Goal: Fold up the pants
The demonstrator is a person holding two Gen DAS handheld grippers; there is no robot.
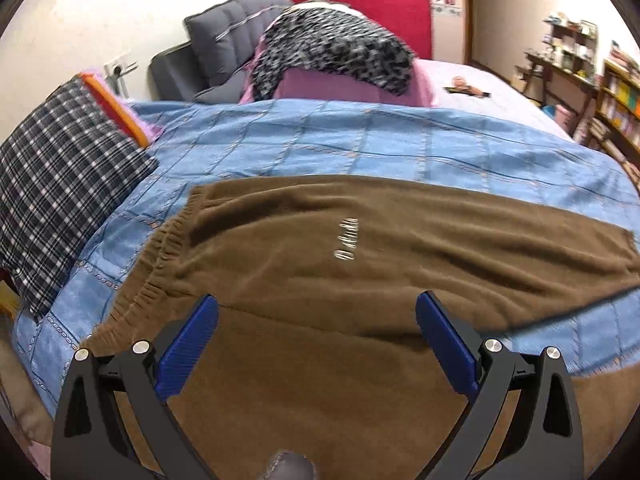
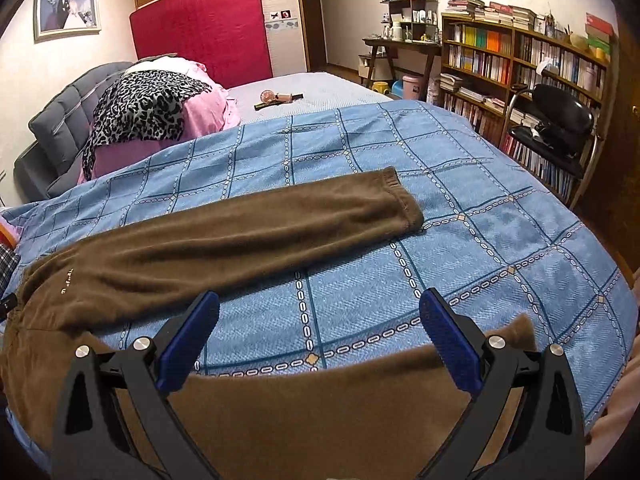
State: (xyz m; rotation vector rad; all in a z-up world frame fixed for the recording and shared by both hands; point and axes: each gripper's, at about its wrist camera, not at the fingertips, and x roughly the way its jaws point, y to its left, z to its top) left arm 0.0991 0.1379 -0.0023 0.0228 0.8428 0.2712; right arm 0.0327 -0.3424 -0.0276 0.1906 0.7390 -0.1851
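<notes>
The brown pants [image 2: 224,220] are lying across the blue quilt [image 2: 480,240] near its front edge, a plaid pillow [image 1: 60,184] crowding the left corner. Both the left gripper [image 1: 317,320] and right gripper [image 2: 319,316] are hovering spread wide, empty; the near leg is running out of view beneath them.

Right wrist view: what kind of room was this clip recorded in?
A lived-in bedroom, most likely in a home. The brown pants lie on a bed with a blue checked bedspread and a padded grey headboard, and a full bookshelf lines the far wall.
</notes>
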